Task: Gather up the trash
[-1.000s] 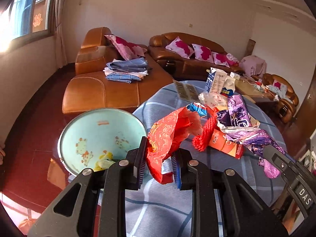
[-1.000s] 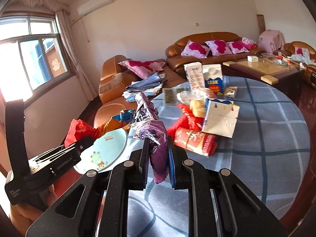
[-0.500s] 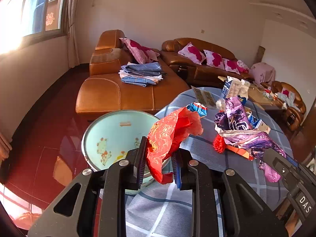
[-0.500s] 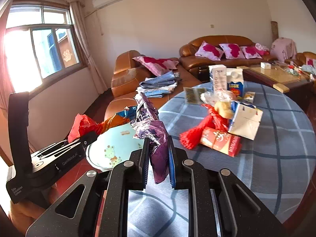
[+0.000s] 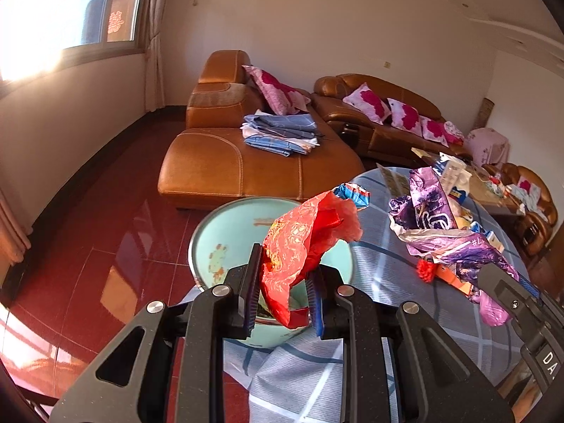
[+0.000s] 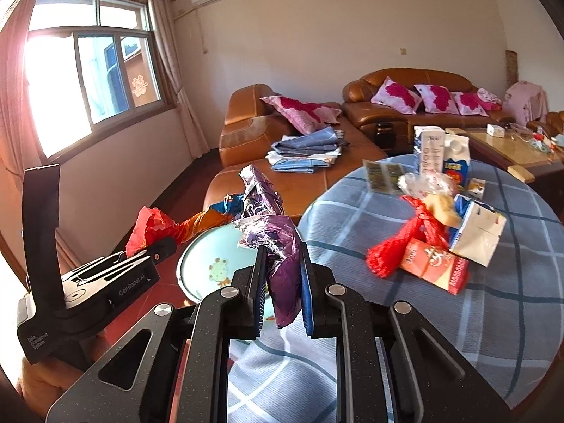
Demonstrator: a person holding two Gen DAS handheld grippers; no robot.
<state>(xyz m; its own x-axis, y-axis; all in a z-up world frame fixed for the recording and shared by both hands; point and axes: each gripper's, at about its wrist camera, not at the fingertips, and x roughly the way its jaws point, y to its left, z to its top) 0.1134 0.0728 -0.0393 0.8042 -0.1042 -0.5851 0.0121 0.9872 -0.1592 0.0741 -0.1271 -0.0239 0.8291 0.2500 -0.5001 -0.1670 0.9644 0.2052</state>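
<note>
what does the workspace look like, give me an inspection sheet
surface: round table under a blue checked cloth
job's things: red wrapper and purple wrapper, each held over the pale green bin at the table edge
clutter: red net bag, red packet, white carton, milk cartons on the table
grippers: left claw shut on red wrapper; right claw shut on purple wrapper
cables: nothing seen
surroundings: leather sofas, folded cloths, window
</note>
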